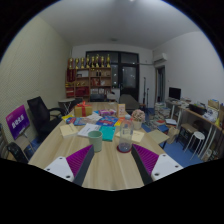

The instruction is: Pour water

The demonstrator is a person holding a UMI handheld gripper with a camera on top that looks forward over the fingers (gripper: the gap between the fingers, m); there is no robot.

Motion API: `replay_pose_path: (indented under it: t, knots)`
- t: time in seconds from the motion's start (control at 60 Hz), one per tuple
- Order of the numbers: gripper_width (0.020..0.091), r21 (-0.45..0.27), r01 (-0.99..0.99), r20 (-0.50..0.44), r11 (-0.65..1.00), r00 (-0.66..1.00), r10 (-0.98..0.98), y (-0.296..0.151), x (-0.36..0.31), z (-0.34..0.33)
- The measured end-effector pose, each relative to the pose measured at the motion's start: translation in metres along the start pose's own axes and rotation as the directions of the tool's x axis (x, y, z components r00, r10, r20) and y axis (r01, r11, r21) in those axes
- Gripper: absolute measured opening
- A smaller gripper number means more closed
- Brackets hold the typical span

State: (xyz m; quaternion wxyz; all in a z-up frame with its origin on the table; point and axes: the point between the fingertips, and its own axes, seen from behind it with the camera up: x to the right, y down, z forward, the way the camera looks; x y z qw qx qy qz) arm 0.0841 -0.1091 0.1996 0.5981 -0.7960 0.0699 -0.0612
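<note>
**Approach Phase: Gripper Held Back From the Cluttered Table**

The gripper [112, 162] is held above the near end of a long wooden table [105, 170]. Its two fingers, with purple pads [76, 160], stand wide apart and hold nothing. No object lies between them.

Task items: a dark, glass-like vessel [124, 138] stands just ahead of the fingers, slightly toward the right finger. A teal cup [107, 132] stands just beside it, toward the left. Which one holds water cannot be determined from this view. Further small items [90, 117] crowd the table beyond them.

Recommended procedure: identify the water-carrying vessel first. Advance with the fingers kept apart, centre them on the vessel body, and close only when both pads flank it evenly. Keep it upright until its lip is over the receiving cup, then tilt slowly. Avoid brushing neighbouring items.

Legible text: none. A purple sign [18, 121] stands at the left, and bottles on the shelf [92, 66] at the back wall carry unreadable labels.
</note>
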Motion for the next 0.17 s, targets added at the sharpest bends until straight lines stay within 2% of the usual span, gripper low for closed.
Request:
replay_pose_path:
  t: [0.167]
  knots:
    - [0.0836, 0.004, -0.035, -0.011, 0.999, 0.999, 0.035, -0.010, -0.034, -0.074]
